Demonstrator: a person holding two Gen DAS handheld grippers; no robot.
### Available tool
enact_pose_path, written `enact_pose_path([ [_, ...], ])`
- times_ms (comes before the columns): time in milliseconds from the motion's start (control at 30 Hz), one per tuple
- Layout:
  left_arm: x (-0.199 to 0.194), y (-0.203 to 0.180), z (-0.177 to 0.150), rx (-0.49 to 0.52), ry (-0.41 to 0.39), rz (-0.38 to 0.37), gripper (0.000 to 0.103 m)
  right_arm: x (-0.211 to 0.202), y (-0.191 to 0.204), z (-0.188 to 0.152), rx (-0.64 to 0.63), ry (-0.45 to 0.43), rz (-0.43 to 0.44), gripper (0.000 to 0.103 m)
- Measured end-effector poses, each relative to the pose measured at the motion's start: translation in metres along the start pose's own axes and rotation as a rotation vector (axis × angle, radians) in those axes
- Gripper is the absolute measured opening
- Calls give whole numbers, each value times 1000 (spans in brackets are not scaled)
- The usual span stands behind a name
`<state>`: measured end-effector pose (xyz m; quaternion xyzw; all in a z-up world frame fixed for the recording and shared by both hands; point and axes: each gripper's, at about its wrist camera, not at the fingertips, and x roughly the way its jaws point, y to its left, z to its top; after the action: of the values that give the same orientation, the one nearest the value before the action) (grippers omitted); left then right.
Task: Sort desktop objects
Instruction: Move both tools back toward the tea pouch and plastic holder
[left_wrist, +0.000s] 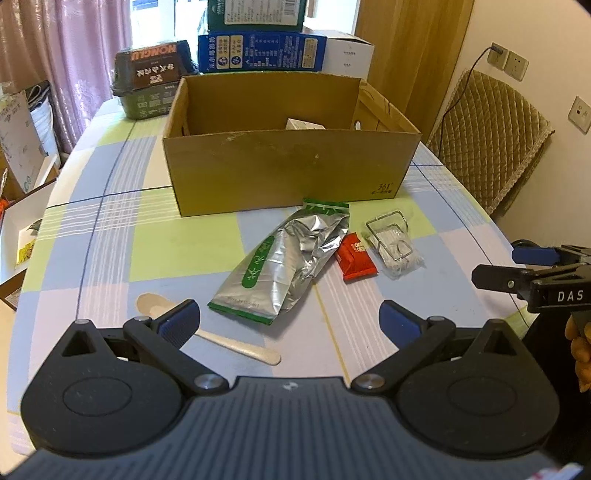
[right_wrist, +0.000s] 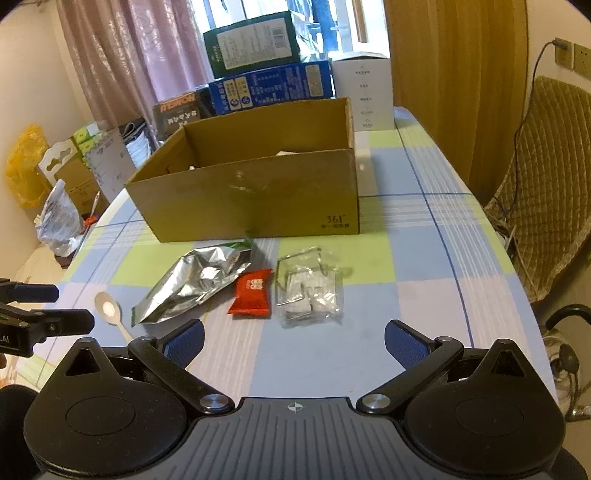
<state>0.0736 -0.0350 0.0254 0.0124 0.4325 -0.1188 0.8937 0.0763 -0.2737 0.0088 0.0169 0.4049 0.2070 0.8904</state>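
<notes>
Checked tablecloth (left_wrist: 110, 236): box (left_wrist: 288, 170) behind foil bag (left_wrist: 284, 262), red packet (left_wrist: 356, 258), spoon (left_wrist: 207, 336). Left gripper (left_wrist: 290, 325) and right gripper (right_wrist: 293, 341) both spread wide, empty.

Left hand-held gripper (left_wrist: 290, 319): black linkage arms on two round black housings, silver pivot screws, a ribbed grey centre plate with a crosshair mark, and blue ribbed finger pads (left_wrist: 181, 321). Right hand-held gripper (right_wrist: 293, 338): identical build; seen at right of the left view, white "DAS" lettering marks its side.

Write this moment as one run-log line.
left gripper: open, empty | right gripper: open, empty | foil pouch, red packet, spoon: outside cardboard box
</notes>
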Motion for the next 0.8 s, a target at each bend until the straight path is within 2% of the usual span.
enact_pose_path([
  [367, 34, -4, 5, 55, 47, -7, 101, 26, -5, 0, 3, 38, 7, 101],
  [800, 75, -4, 14, 232, 108, -25, 101, 59, 3, 2, -69, 55, 4, 100],
])
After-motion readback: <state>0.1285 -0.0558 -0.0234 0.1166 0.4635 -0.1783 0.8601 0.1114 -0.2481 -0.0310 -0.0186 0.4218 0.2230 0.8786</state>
